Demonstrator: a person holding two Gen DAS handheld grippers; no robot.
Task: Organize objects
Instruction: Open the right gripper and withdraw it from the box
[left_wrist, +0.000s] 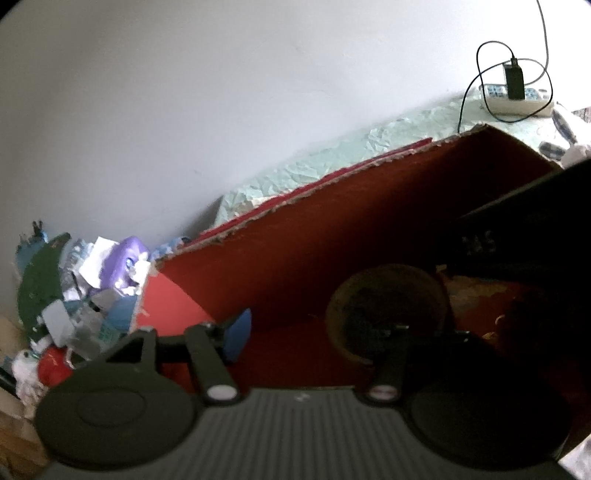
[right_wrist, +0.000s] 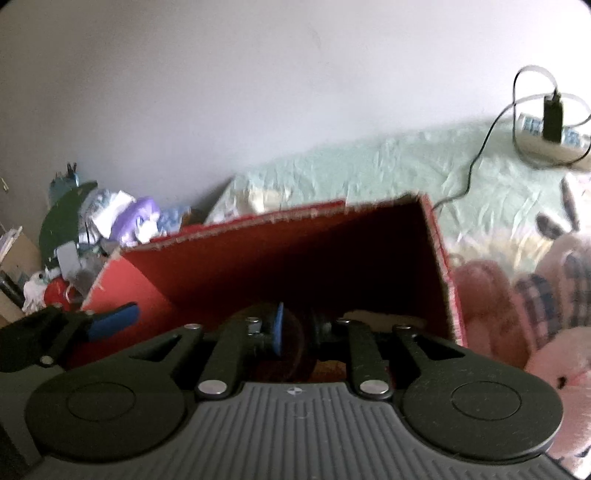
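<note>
Red cardboard box (left_wrist: 332, 240): stands open-topped on a bed, its torn upper edges showing raw board; both grippers reach down into it side by side
Left gripper (left_wrist: 317, 332): released, its blue-padded finger (left_wrist: 236, 332) well apart from the other finger, with bare red box floor in the gap between them
Round brown object (left_wrist: 388, 277): lies on the box floor, dim and blurred; it sits behind the left gripper's right-hand finger, and what it is cannot be told
Right gripper (right_wrist: 301, 326): jaws close together with only a narrow gap; one blue pad (right_wrist: 277, 325) shows edge-on; a dark rounded shape lies in or behind the gap, and whether the pads press on it cannot be told
Pink plush toy (right_wrist: 554, 373): lies on the bed just outside the box's right wall, beside a plaid cloth (right_wrist: 535, 299)
Clutter heap (left_wrist: 74, 295): piled past the box's left corner against the wall; papers, a red ball-like item (left_wrist: 53, 365) and a purple figure (left_wrist: 125, 262) among it
Bed sheet (left_wrist: 314, 170): pale green and creased; it stretches behind the box to the wall
Power strip (left_wrist: 517, 105): rests at the far right of the bed with a black charger (left_wrist: 515, 79) plugged in; a thin black cable (left_wrist: 465, 103) loops round it and trails toward the box
Wall (left_wrist: 221, 92): plain and white, behind everything
</note>
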